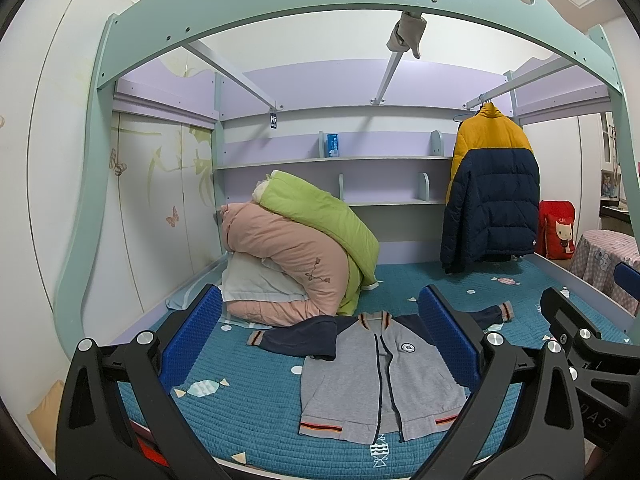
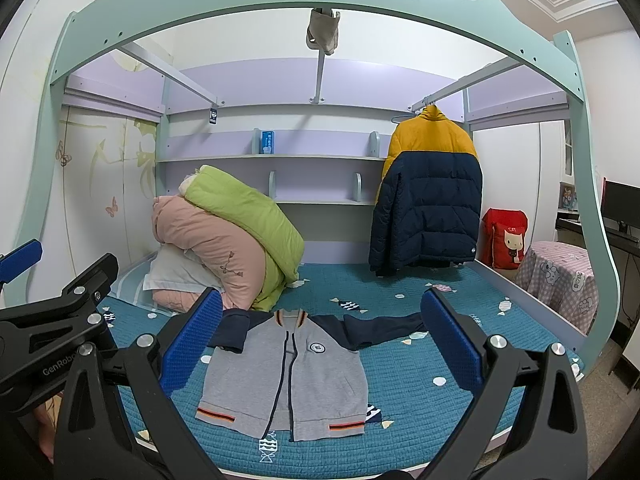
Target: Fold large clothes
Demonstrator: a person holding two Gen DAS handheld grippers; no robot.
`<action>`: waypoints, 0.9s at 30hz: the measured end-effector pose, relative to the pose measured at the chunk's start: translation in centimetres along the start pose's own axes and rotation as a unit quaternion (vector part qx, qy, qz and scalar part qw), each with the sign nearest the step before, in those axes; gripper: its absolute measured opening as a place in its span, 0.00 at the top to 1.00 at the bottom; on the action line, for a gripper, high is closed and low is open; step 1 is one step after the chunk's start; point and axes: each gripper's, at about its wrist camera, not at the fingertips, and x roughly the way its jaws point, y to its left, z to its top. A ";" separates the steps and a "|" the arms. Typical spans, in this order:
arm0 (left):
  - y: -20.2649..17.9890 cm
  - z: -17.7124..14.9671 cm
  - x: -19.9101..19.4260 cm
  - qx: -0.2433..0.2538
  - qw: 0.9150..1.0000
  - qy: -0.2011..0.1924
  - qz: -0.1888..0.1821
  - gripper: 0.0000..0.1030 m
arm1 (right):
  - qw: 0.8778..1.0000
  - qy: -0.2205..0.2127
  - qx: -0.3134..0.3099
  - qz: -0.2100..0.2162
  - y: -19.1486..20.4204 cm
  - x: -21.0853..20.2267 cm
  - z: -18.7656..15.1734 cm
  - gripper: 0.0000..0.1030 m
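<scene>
A: The grey jacket lies flat on the teal quilted mattress, front up, near the bed's front edge. Its zip is undone partway at the bottom, and the hem carries orange-and-black striped bands on both sides.

B: And the sleeves are navy. One stretches out sideways along the mattress, the other is bunched up by the shoulder. There's a small round badge on the chest.

A: Now the grippers. The left gripper hovers above the bed's front edge, its blue pads spread wide, holding nothing. The jacket shows between them, well clear of both.

B: Same story for the right gripper: jaws wide apart, nothing between the fingers, the jacket's body framed in the gap. The left one's black frame shows at the left edge of the right wrist view, so the two sit side by side.

A: Further back, a pink duvet is rolled up against a white pillow, with a green quilt draped over the top.

B: On the other side, a yellow and navy puffer coat hangs from a rail, its hem just above the mattress. Beside it stands a red bag with a cartoon cat.

A: Behind everything run lilac shelves, with a small blue box on the upper one, all under a mint-green bed frame.
</scene>
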 end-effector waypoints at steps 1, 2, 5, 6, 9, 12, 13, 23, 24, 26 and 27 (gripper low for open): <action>0.0 0.0 0.0 0.000 1.000 0.000 0.000 0.04 | 1.000 0.000 0.000 0.000 -0.1 0.0 0.0 0.07; 0.0 0.0 0.0 0.000 1.000 -0.001 0.000 0.04 | 1.000 0.000 0.000 0.000 0.0 0.0 0.0 0.07; 0.1 0.0 0.0 0.000 1.000 0.000 0.000 0.04 | 1.000 0.000 0.000 0.000 0.0 0.0 0.0 0.07; 0.0 0.0 0.0 0.000 1.000 0.000 0.000 0.04 | 1.000 0.000 0.000 0.000 0.0 0.0 0.0 0.07; 0.0 0.0 0.0 0.001 1.000 0.000 0.000 0.04 | 1.000 0.000 0.001 0.000 0.0 0.0 0.0 0.07; 0.0 0.0 0.0 0.001 1.000 0.000 0.001 0.04 | 1.000 0.000 0.001 0.001 0.0 0.0 0.0 0.07; 0.0 0.0 0.0 0.001 1.000 0.000 0.001 0.04 | 1.000 0.001 0.001 0.000 0.0 0.0 0.0 0.07; 0.4 -0.1 -0.1 0.002 1.000 0.002 0.001 0.04 | 1.000 0.003 0.001 0.001 0.3 -0.2 -0.6 0.07; 0.3 -0.2 -0.1 0.001 1.000 0.001 0.001 0.04 | 1.000 0.003 0.001 0.001 0.5 -0.2 -0.4 0.07; 0.5 -0.3 -0.1 0.002 1.000 0.002 0.001 0.04 | 1.000 0.003 0.001 0.001 0.4 -0.1 -0.4 0.07; 0.3 -0.2 0.0 0.002 1.000 0.002 0.001 0.04 | 1.000 0.003 0.001 0.001 0.3 0.0 -0.4 0.07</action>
